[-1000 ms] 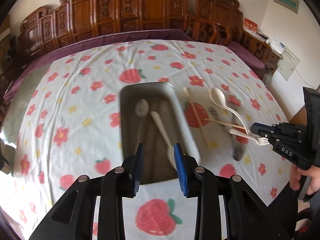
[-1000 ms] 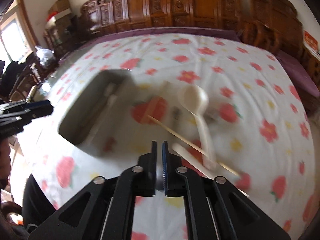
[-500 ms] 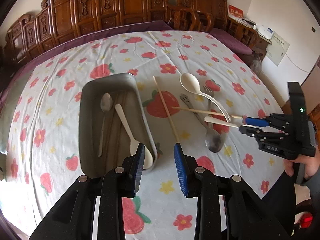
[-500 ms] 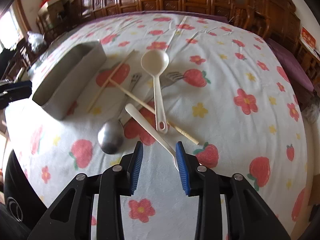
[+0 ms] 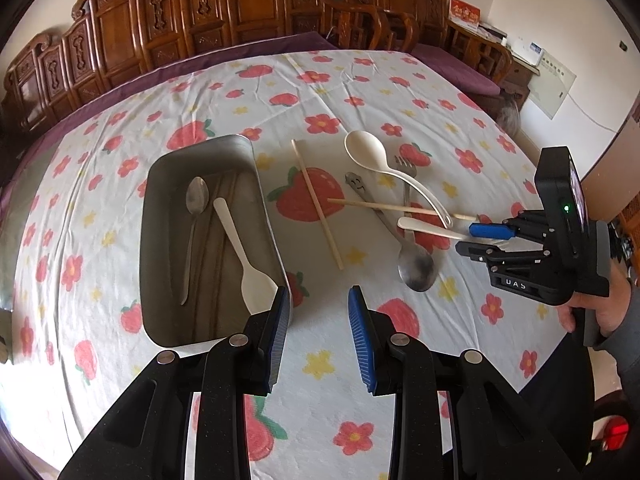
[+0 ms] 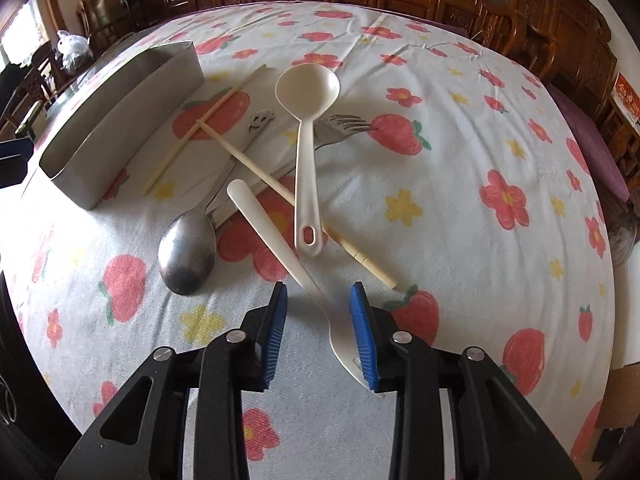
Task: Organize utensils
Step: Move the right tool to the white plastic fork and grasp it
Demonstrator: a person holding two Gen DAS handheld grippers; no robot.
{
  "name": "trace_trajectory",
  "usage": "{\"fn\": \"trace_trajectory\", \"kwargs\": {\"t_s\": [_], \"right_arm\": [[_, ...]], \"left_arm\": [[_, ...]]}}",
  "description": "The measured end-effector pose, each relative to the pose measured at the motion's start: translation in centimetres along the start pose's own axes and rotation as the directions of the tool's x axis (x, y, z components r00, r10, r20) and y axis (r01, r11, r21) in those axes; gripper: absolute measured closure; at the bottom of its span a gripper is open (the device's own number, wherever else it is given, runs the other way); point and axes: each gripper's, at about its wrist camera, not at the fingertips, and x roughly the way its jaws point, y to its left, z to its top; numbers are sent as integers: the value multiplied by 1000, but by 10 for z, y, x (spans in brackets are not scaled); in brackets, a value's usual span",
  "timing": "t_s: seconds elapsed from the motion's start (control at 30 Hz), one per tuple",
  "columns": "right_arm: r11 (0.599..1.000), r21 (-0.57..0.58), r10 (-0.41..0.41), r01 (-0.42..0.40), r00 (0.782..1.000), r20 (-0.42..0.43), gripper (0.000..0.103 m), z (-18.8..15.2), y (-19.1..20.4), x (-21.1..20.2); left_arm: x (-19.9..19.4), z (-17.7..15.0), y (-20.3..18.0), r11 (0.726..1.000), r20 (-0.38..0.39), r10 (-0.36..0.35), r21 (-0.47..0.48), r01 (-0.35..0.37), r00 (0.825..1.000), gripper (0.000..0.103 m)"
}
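Note:
A grey metal tray [image 5: 208, 148] [image 6: 120, 92] holds a small metal spoon [image 5: 196, 208] and a cream plastic fork [image 5: 244, 256]. To its right lie two chopsticks [image 5: 318, 204] [image 6: 280, 184], a cream ladle [image 5: 372, 156] [image 6: 306, 120], a metal fork [image 6: 344, 126], a large metal spoon [image 5: 416, 268] [image 6: 188, 252] and a cream plastic fork [image 6: 288, 244]. My right gripper [image 6: 319, 332] [image 5: 476, 238] is open, its pads on either side of that cream fork's head. My left gripper [image 5: 315, 332] is open and empty near the tray's front right corner.
The table [image 5: 360, 80] wears a white cloth with strawberries and flowers. Carved wooden chairs [image 5: 256, 4] ring its far side. A wall with a panel [image 5: 552, 80] is at the right.
My right gripper has opened and come down low around the cream fork's head. My left gripper has drawn back from over the tray towards the table's near side.

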Motion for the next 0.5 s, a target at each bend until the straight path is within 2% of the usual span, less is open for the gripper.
{"fn": "trace_trajectory", "kwargs": {"t_s": [0.03, 0.07, 0.17, 0.3, 0.5], "right_arm": [[1000, 1, 0, 0, 1000, 1, 81, 0, 0, 0], [1000, 4, -1, 1, 1000, -1, 87, 0, -1, 0], [1000, 7, -6, 6, 1000, -13, 96, -2, -2, -2], [1000, 24, 12, -11, 1000, -17, 96, -14, -3, -8], [994, 98, 51, -56, 998, 46, 96, -35, -13, -32]], "left_arm": [[1, 0, -1, 1000, -1, 1, 2, -1, 1000, 74], [2, 0, -2, 1000, -4, 2, 7, -2, 1000, 74], [8, 2, -5, 1000, -15, 5, 11, -5, 1000, 74], [15, 5, -11, 1000, -22, 6, 12, -6, 1000, 74], [31, 15, -25, 1000, -28, 7, 22, -7, 1000, 74]]}}
